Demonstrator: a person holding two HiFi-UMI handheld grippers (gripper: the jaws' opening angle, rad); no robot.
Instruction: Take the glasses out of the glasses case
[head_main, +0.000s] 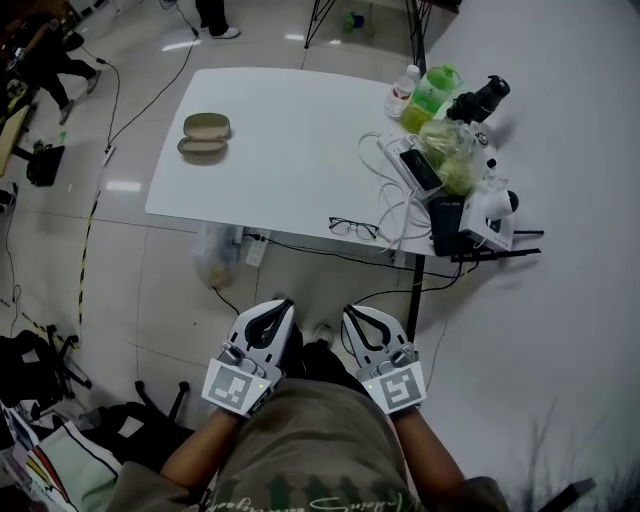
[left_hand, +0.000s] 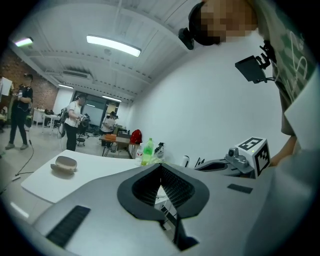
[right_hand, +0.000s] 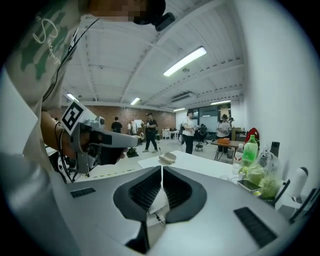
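Well, my left tongs (head_main: 279, 306) and right tongs (head_main: 353, 313) are closed on nothing, the glasses (head_main: 353, 228) lie at the near edge of the table (head_main: 290, 175), well apart from the open glasses case (head_main: 205, 135), and the label on the green bottle (head_main: 430, 95) is too small to read.

Glasses case (head_main: 204, 133) interior too small to tell.

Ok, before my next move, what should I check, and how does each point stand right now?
1. Left gripper empty, jaws together: ok.
2. Right gripper empty, jaws together: ok.
3. Glasses case open on the table: ok.
4. Glasses out of the case, lying by the table's near edge: ok.
5. Glasses clear of the white cables beside them: cannot tell.
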